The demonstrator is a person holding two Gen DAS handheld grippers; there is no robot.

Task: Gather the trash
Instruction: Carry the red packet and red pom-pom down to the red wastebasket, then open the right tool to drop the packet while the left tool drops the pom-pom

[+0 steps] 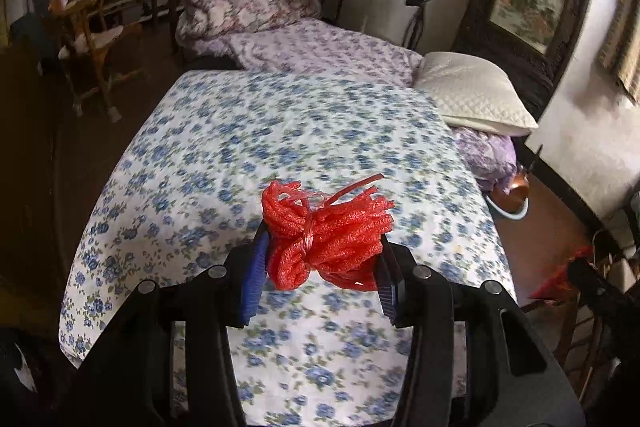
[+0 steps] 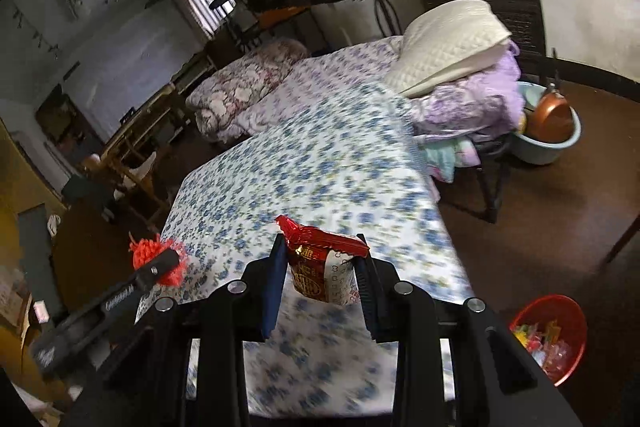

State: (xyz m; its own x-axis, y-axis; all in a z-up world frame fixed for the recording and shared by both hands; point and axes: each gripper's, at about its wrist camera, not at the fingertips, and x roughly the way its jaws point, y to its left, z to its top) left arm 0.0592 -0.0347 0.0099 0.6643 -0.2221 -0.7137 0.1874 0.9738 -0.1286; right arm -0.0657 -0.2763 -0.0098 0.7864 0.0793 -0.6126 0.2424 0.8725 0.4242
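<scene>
While the left tongs (image 1: 322,255) pinch a red foam net bundle (image 1: 326,233) between their blue pads, the bundle hangs clear above the flowered tablecloth (image 1: 240,147), over the surface's near half. In the right wrist view the same bundle (image 2: 158,257) shows at the surface's left edge, half hidden behind the left tongs (image 2: 160,267). The right tongs (image 2: 320,267) are pressed onto a red snack wrapper (image 2: 320,259) — crumpled, with gold print and a white patch — held above the near end of the surface. Down on the brown floor off the surface's near right corner stands a red bin (image 2: 552,335) with bright scraps inside. Beyond the far edge lies a bed (image 1: 320,47) with a white pillow (image 1: 472,91) and a folded quilt (image 1: 244,7) — both well apart from the tongs.
</scene>
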